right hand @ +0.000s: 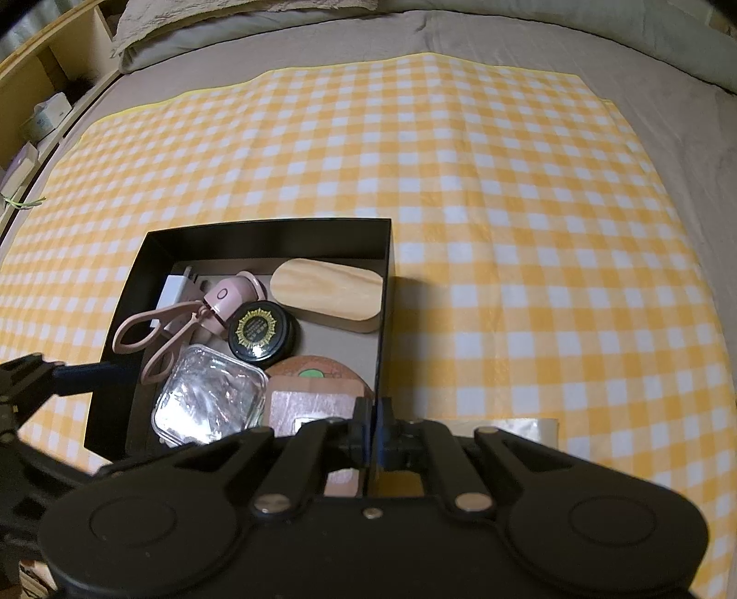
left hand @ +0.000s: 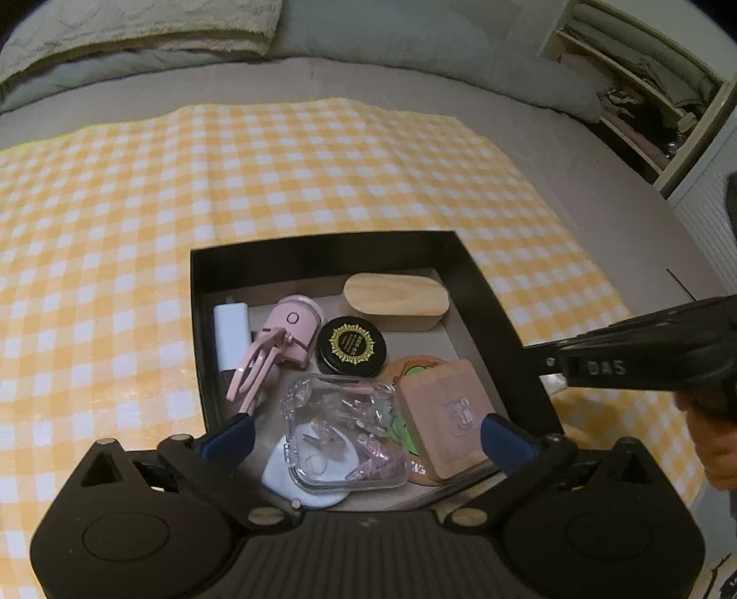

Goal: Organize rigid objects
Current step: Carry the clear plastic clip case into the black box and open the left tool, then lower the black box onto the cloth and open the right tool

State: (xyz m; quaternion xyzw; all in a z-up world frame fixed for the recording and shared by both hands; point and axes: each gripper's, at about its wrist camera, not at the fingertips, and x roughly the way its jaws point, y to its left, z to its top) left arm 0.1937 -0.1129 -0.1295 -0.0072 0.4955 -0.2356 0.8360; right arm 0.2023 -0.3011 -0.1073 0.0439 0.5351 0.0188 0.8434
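A black box (left hand: pixel 479 285) (right hand: pixel 129 295) on the yellow checked cloth holds a wooden oval case (left hand: pixel 395 295) (right hand: pixel 329 295), a black round jar (left hand: pixel 352 343) (right hand: pixel 260 331), a pink eyelash curler (left hand: pixel 271 350) (right hand: pixel 161 329), a white charger (left hand: pixel 230 336) (right hand: pixel 171 289), a clear plastic case (left hand: pixel 341 428) (right hand: pixel 209 396), a pinkish wooden block (left hand: pixel 449 410) (right hand: pixel 313 401) and a round coaster beneath it. My left gripper (left hand: pixel 366 437) is open over the box's near end, its fingers astride the clear case. My right gripper (right hand: pixel 374 428) is shut on the box's right wall.
The checked cloth (right hand: pixel 506 207) lies on a grey bed. Pillows and a folded blanket (left hand: pixel 138 32) lie at the far edge. Shelves (left hand: pixel 645 92) stand at the far right of the left wrist view. A flat tan piece (right hand: pixel 516 428) lies right of the right gripper.
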